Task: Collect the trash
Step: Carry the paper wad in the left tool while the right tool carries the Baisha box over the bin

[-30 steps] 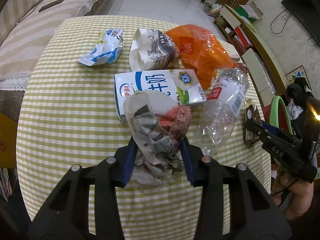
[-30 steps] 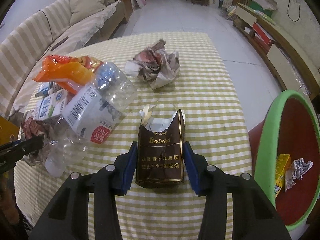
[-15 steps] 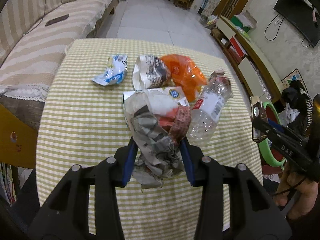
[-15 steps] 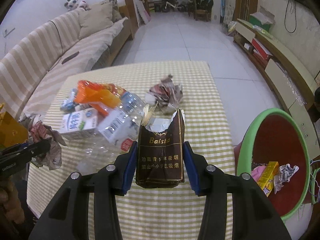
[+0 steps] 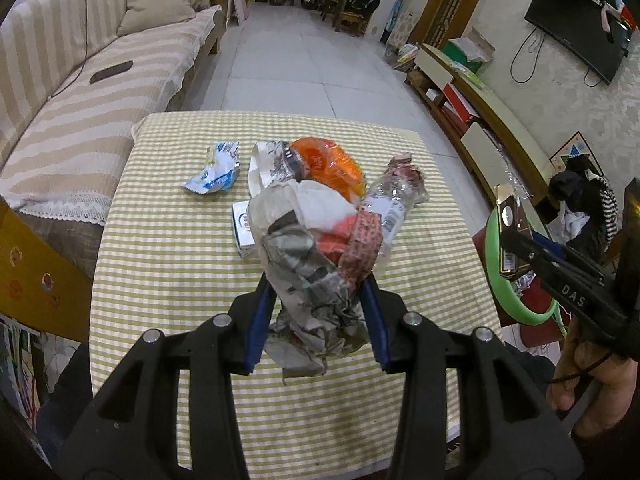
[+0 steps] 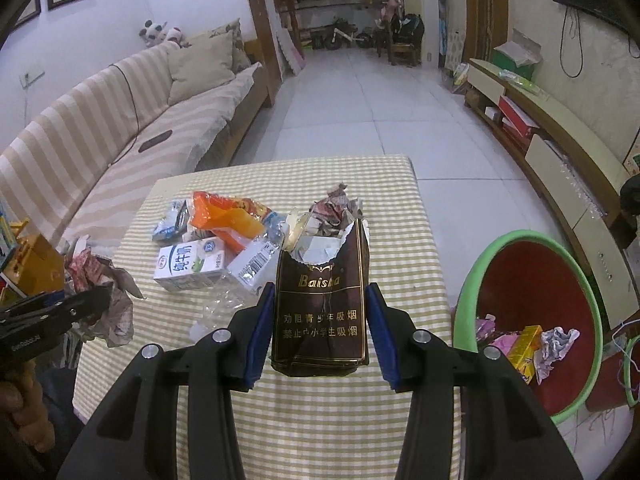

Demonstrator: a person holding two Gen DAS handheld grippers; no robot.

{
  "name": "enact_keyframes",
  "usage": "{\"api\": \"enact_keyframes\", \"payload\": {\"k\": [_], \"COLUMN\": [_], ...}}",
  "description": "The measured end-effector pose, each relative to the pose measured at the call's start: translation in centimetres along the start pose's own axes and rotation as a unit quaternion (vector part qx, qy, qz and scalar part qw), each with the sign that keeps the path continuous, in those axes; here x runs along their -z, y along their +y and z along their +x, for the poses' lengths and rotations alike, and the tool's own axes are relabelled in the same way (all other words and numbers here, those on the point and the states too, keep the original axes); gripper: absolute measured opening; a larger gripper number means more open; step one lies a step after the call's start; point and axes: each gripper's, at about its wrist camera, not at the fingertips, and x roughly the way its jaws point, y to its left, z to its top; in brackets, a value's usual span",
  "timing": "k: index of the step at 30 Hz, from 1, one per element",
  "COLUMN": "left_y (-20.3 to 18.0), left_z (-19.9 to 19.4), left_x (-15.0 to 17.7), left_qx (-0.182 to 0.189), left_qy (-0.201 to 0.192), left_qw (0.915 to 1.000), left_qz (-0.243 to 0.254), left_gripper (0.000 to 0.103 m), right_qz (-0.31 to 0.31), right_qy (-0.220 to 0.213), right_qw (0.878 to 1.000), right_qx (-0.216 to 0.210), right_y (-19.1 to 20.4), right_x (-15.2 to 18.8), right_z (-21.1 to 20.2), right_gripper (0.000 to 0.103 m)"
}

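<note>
The left claw (image 5: pixel 316 320) pinched a crumpled paper wad (image 5: pixel 308 272) above the counter's (image 5: pixel 168 280) near edge, angled downward. The right claw (image 6: pixel 320 328) was pressed on a torn brown cigarette pack (image 6: pixel 320 312), also raised near that edge and tilted down, beside the green-rimmed bin (image 6: pixel 592 296) off the counter's right edge. The bin already held a few pieces, so collecting looked partly done. Left toward the counter's middle and far edge were a milk carton (image 6: pixel 188 264), a clear bottle (image 5: pixel 390 208), an orange bag (image 5: pixel 332 164), a blue wrapper (image 5: pixel 216 168), a white paper bag (image 5: pixel 268 164) and 1 more paper wad (image 6: pixel 334 212).
</note>
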Motion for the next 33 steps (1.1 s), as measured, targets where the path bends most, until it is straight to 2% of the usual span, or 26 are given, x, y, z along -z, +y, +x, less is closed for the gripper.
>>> {"api": "enact_keyframes", "payload": {"k": [8,17,27,33], "left_y": [-2.9,-8.6,-16.9,-21.8], "left_z": [-0.4,0.4,2.1,3.7], "left_x": [-0.8,-2.0,-3.5,-4.1], "left_qx": [0.008,0.036,0.087,0.132], "left_qy": [-0.009,-0.013,-0.008,0.004], "left_qw": [0.9996,0.9963,0.9864,0.9780], "left_qz": [0.026,0.077,0.139,0.162], "left_gripper": [0.040,0.040,0.040,0.040], "right_qz": [0.015,0.056,0.109,0.139], "right_qy": [-0.016,-0.035,-0.050,-0.057], "right_qw": [1.000,0.997,0.990,0.983], "right_qx": [0.005,0.035,0.077,0.103], "right_y": [-1.9,-7.0,-14.0,-18.6], "right_x": [0.1,0.6,1.6,2.1], "right_z": [-1.9,-4.2,-6.4,-7.6], "right_gripper": [0.044,0.044,0.044,0.044]}}
